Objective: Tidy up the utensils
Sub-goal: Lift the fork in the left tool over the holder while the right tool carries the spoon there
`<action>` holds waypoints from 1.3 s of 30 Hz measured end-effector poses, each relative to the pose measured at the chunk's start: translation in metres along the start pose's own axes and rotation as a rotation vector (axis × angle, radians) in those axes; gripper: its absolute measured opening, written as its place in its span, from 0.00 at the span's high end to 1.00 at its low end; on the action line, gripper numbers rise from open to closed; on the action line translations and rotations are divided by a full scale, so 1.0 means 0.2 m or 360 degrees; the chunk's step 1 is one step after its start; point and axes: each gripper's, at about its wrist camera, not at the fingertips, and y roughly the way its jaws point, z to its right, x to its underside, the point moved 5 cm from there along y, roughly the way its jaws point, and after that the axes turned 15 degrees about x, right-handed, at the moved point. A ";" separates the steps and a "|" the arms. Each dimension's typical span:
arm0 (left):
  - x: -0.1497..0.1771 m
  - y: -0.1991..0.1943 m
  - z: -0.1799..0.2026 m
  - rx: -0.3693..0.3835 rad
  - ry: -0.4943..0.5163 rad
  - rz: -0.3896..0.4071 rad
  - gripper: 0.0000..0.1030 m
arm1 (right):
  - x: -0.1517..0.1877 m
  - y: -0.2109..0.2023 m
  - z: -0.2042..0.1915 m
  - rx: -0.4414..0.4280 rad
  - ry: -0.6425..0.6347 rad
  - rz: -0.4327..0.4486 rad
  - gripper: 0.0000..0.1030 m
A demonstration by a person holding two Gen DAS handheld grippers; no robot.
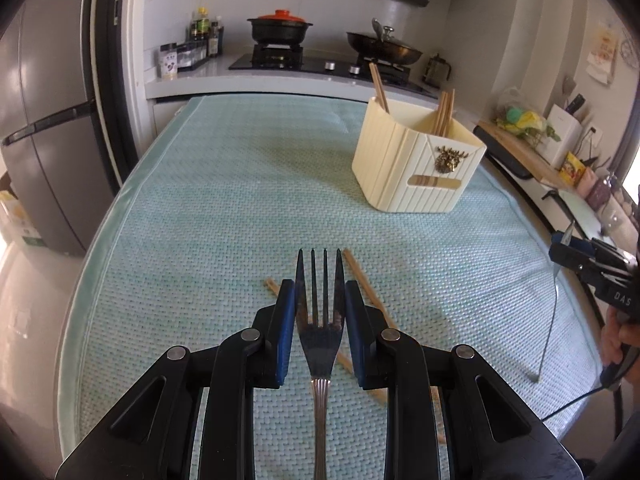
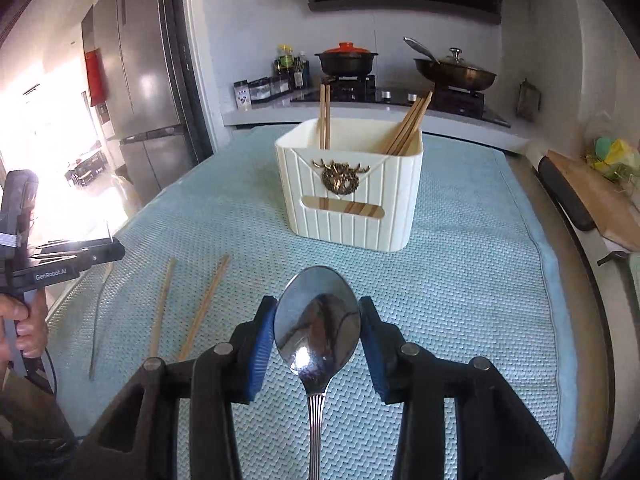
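The left gripper (image 1: 320,300) was clenched on a fork (image 1: 320,320), its blue pads pressing the edges of the head, tines pointing forward. The right gripper (image 2: 318,320) was grasping a spoon (image 2: 318,324) by the rim of its bowl, the handle hanging down toward the camera.

Both holds sat on thin, smooth metal edges, so each piece could probably turn or slip out if it was tilted quickly. The cream holder (image 2: 348,200) stood ahead on the green mat (image 2: 480,280), already with chopsticks (image 2: 404,128) leaning inside. These could block or catch an entering handle and maybe tip the holder. Two loose chopsticks (image 2: 204,304) lay on the mat near the grippers, and a dropped piece could knock them.
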 end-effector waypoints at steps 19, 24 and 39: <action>-0.11 -0.19 0.18 0.0111 0.0049 0.0143 0.77 | -0.03 -0.32 0.10 0.0010 0.0074 0.0186 0.60; -0.18 -0.22 0.21 0.0132 0.0067 0.0180 0.77 | -0.09 -0.37 0.10 0.0014 0.0076 0.0240 0.60; -0.38 -0.27 0.33 0.0190 0.0181 0.0227 0.77 | -0.32 -0.48 0.13 0.0013 0.0053 0.0342 0.60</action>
